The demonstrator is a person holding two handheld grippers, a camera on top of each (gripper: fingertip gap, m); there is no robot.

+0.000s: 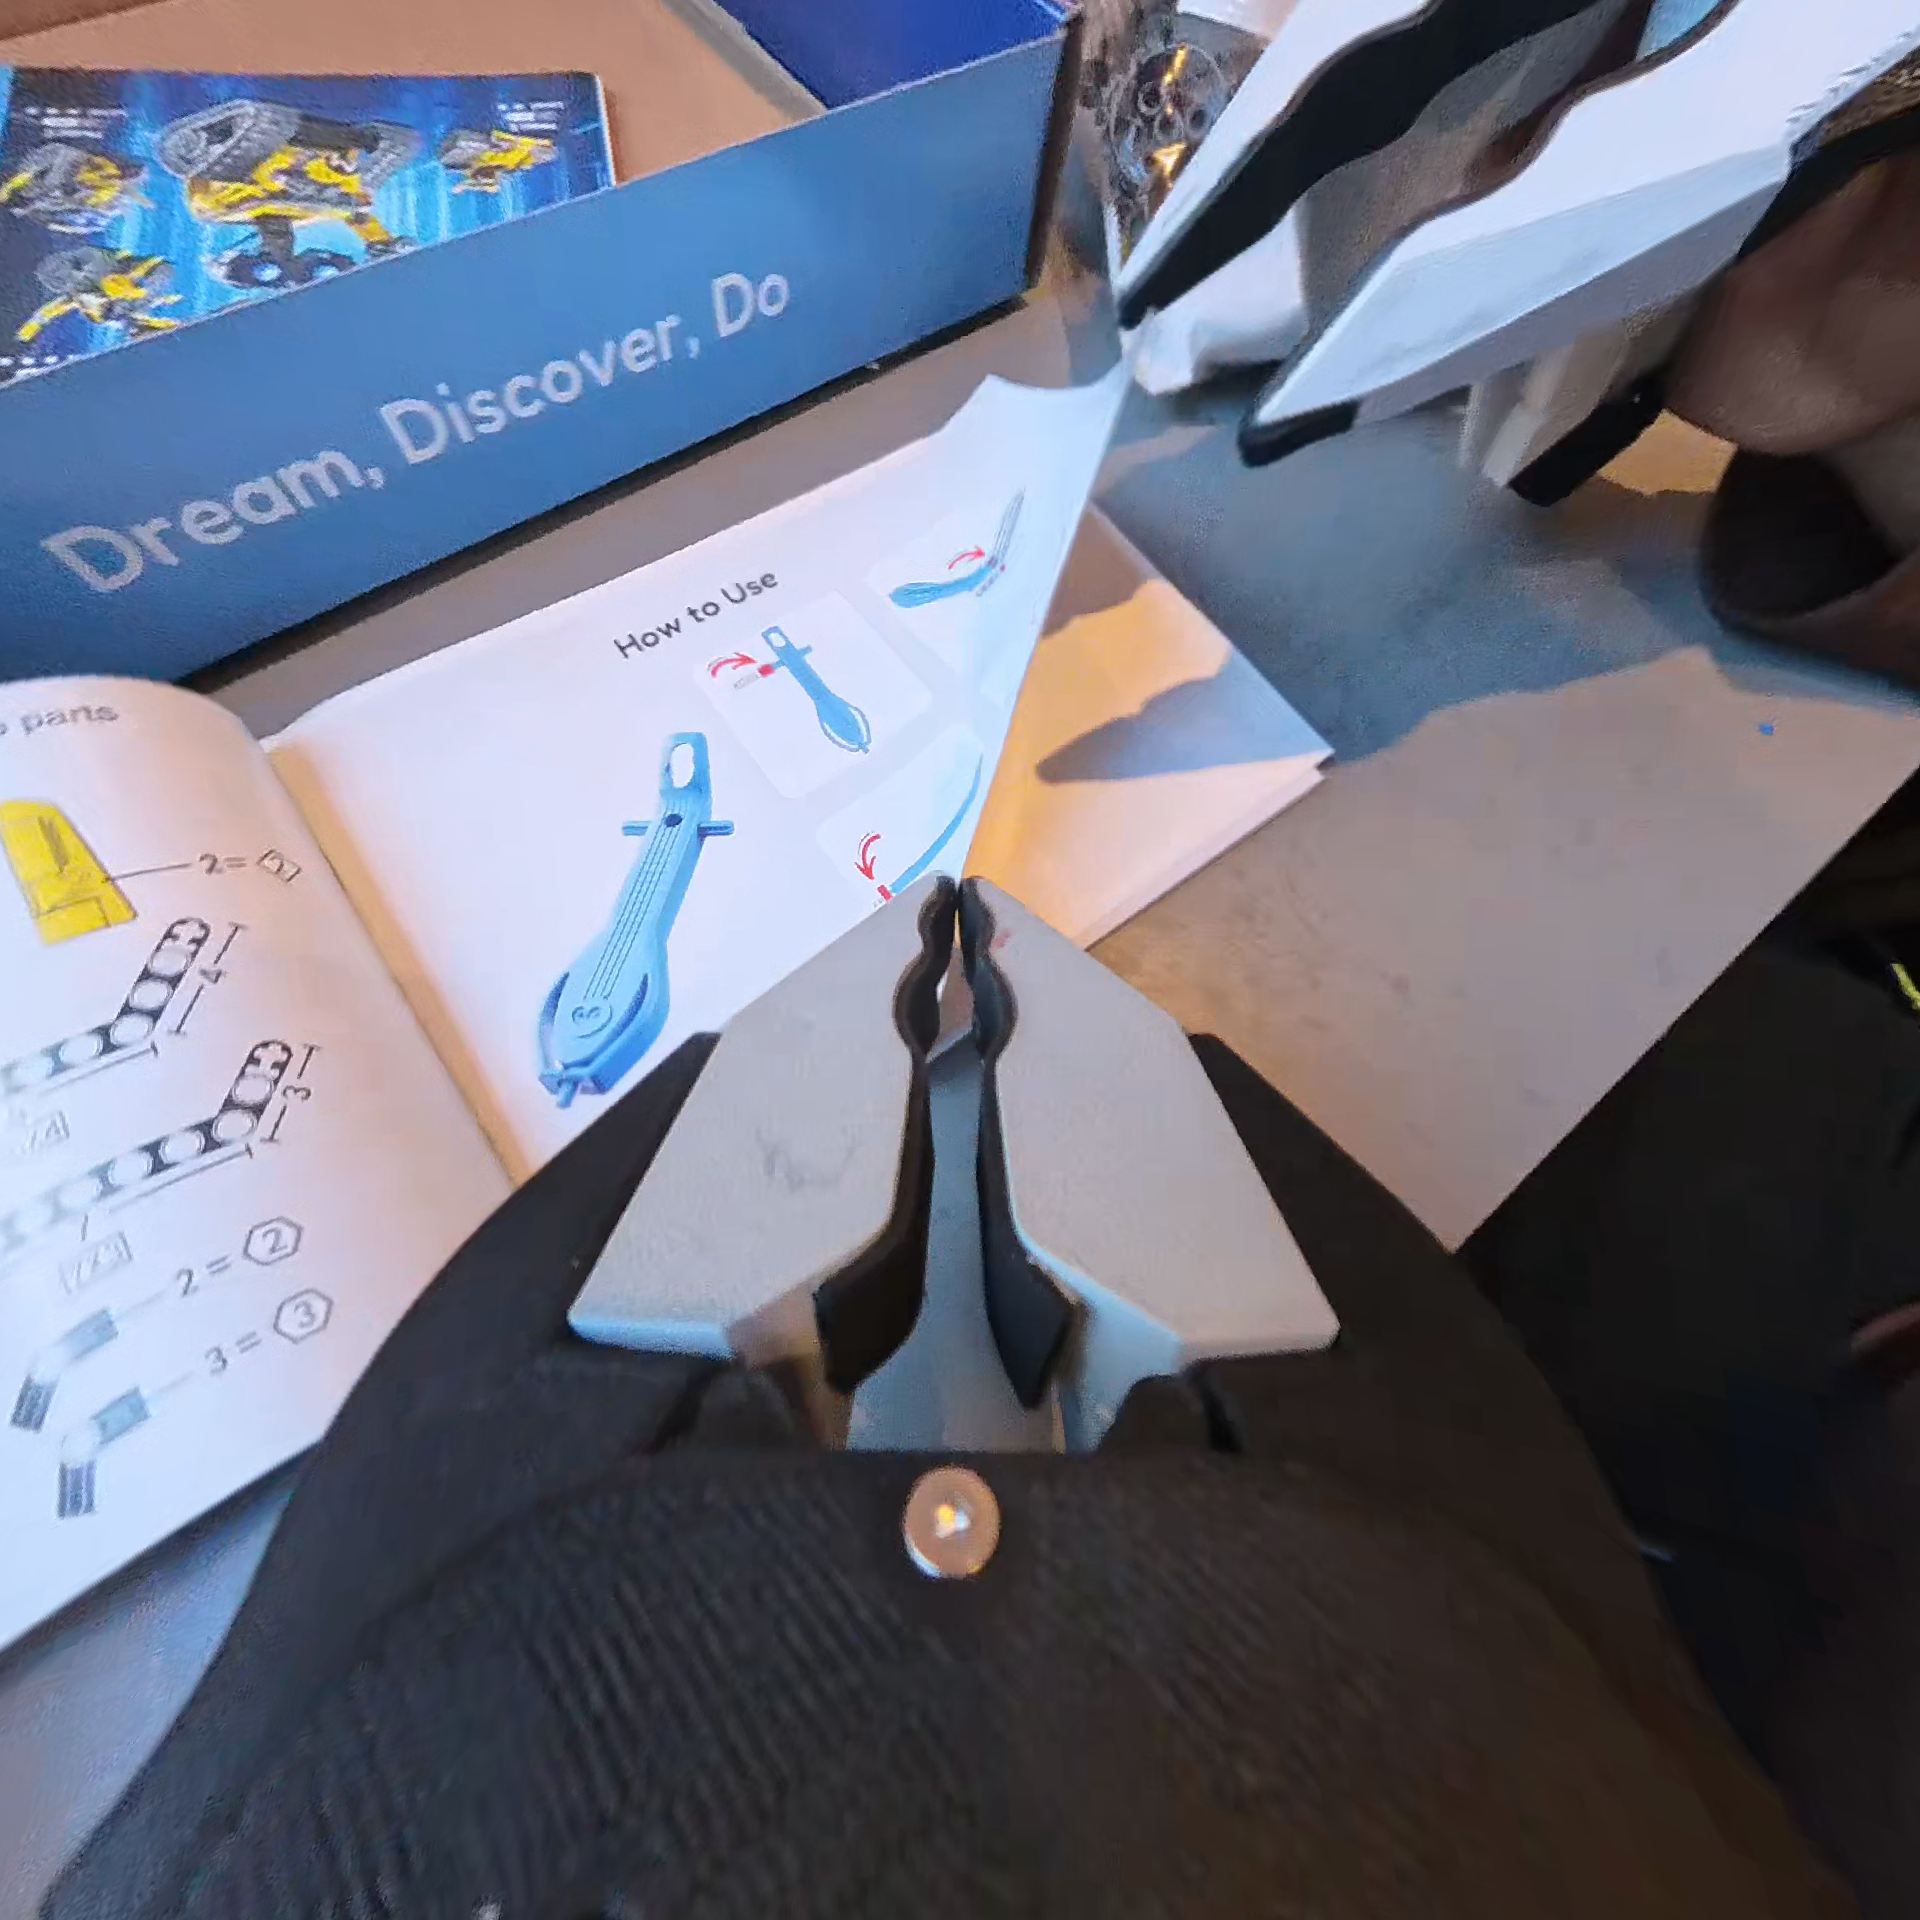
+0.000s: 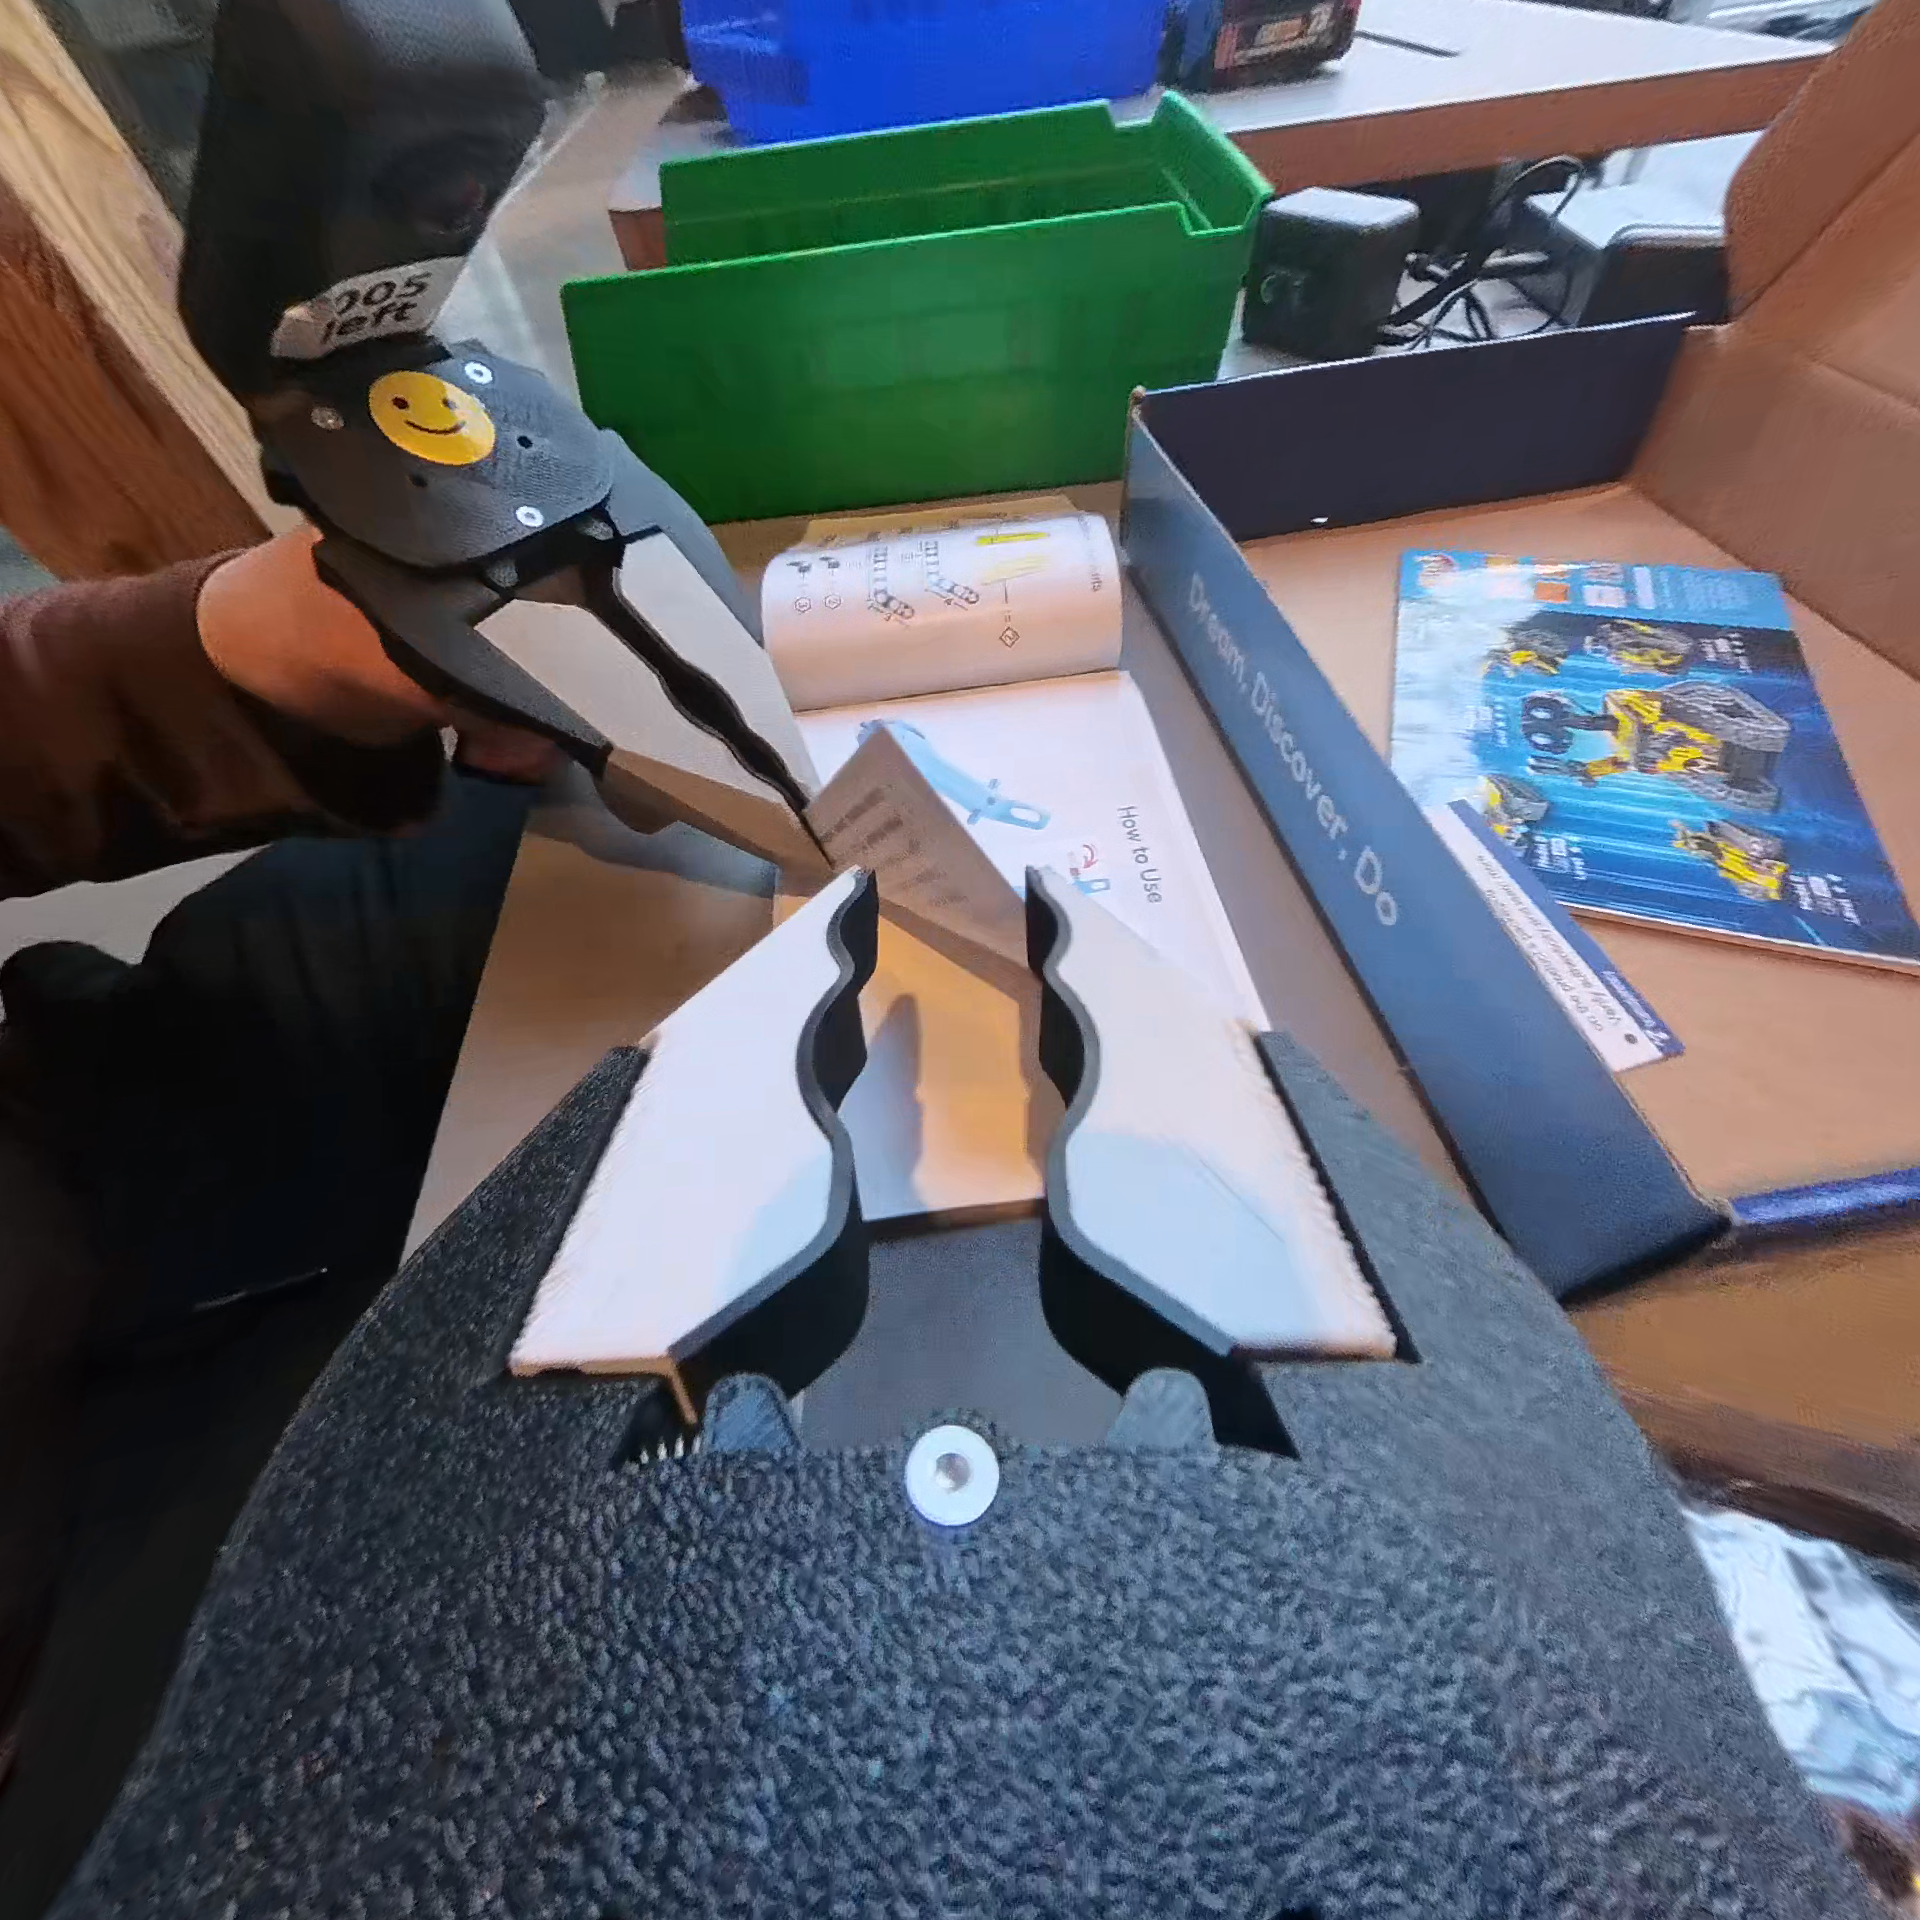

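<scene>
An instruction booklet (image 1: pixel 208 1039) lies open on the grey table (image 1: pixel 1455 831). My left gripper (image 1: pixel 956 896) is shut on the edge of its right-hand page (image 1: pixel 727 727), a white page with blue tool drawings, and holds it lifted off the pages below. In the right wrist view the left gripper (image 2: pixel 821 847) pinches that lifted page (image 2: pixel 909 831) above the booklet (image 2: pixel 1039 748). My right gripper (image 2: pixel 951 883) is open and empty, its fingertips on either side of the raised page's lower edge, apart from it. It also shows in the left wrist view (image 1: pixel 1195 374).
A shallow blue cardboard box (image 2: pixel 1351 831) lies right of the booklet, with a printed leaflet (image 2: pixel 1642 748) inside. Two green bins (image 2: pixel 914 364) stand behind the booklet, a blue bin (image 2: pixel 914 62) farther back. A dark device with cables (image 2: pixel 1330 260) sits at the back right. Some 9 cm of space lies between my two pairs of fingers.
</scene>
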